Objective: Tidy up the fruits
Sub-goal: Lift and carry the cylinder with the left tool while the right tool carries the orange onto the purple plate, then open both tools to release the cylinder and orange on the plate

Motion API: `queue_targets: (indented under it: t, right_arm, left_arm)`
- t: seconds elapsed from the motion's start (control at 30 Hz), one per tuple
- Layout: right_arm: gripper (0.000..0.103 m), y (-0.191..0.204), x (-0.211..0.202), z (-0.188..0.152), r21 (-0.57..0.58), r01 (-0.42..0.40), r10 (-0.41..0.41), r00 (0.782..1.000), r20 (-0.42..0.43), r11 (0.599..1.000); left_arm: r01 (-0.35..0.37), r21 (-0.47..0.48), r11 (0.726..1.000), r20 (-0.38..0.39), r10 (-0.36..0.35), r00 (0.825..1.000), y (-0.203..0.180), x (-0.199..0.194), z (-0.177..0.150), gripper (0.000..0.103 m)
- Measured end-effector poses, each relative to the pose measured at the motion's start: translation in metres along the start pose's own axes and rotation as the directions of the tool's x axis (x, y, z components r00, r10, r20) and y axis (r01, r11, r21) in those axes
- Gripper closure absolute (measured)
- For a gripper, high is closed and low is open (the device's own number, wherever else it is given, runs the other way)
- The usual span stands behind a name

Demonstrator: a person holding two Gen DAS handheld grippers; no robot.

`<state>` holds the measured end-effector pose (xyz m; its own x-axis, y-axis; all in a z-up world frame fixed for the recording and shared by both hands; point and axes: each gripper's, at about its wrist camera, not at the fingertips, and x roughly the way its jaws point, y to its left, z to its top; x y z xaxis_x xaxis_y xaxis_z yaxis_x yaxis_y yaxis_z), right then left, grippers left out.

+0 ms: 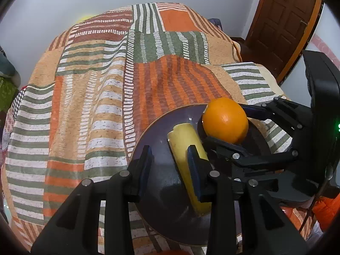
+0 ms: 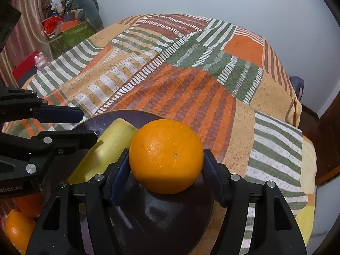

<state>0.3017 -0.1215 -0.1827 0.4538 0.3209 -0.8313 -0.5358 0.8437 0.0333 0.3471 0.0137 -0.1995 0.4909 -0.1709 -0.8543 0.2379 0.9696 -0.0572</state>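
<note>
A dark purple plate (image 1: 161,127) lies on the striped bedspread and shows in the right wrist view too (image 2: 170,216). A yellow banana (image 1: 184,146) lies on it, also seen in the right wrist view (image 2: 106,150). My left gripper (image 1: 170,161) is open over the plate, its right finger resting over the banana, nothing held. My right gripper (image 2: 165,165) is shut on an orange (image 2: 165,156) and holds it just above the plate beside the banana; the orange shows in the left wrist view (image 1: 225,120).
Two more oranges (image 2: 20,223) lie at the lower left, beside the plate. The striped bedspread (image 1: 95,97) covers the bed. A wooden door (image 1: 282,21) stands at the right. Green boxes and clutter (image 2: 70,31) sit by the far left wall.
</note>
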Motion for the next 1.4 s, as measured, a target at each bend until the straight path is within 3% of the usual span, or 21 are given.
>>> queue_targets:
  t: [0.37,0.47,0.6,0.8,1.1,1.37,1.4]
  right_arm:
    - [0.039,0.002,-0.026,-0.014,0.030,0.005,-0.005,1.000,-0.026,1.000]
    - [0.026,0.004,-0.042,-0.016,0.029,0.025,-0.025,1.000,0.011,0.999]
    - [0.025,0.009,-0.068,-0.017,0.024,0.044,-0.046,0.997,0.058,0.999]
    - [0.025,0.020,-0.105,-0.031,0.027,0.046,-0.049,0.994,0.101,0.999]
    - [0.022,0.042,-0.140,-0.075,0.043,0.028,-0.032,0.993,0.111,0.999]
    - [0.022,0.061,-0.135,-0.119,0.028,0.042,-0.043,0.998,0.037,0.999]
    - [0.022,0.062,-0.135,-0.123,0.029,0.041,-0.042,0.999,0.029,0.999]
  left_arm:
    - [-0.014,-0.033,0.999,0.078,0.017,0.997,-0.002,-0.053,-0.021,0.068]
    - [-0.021,-0.036,0.999,0.096,0.024,0.995,-0.003,-0.070,-0.030,0.067]
    - [-0.027,-0.041,0.999,0.118,0.031,0.992,-0.007,-0.093,-0.043,0.066]
    - [-0.036,-0.056,0.998,0.150,0.044,0.988,-0.014,-0.124,-0.073,0.054]
    - [-0.042,-0.086,0.995,0.130,0.053,0.990,-0.018,-0.139,-0.126,0.041]
    - [-0.035,-0.116,0.993,0.026,0.039,0.999,-0.014,-0.118,-0.174,0.040]
    - [-0.035,-0.120,0.992,0.033,0.039,0.999,-0.014,-0.118,-0.178,0.036]
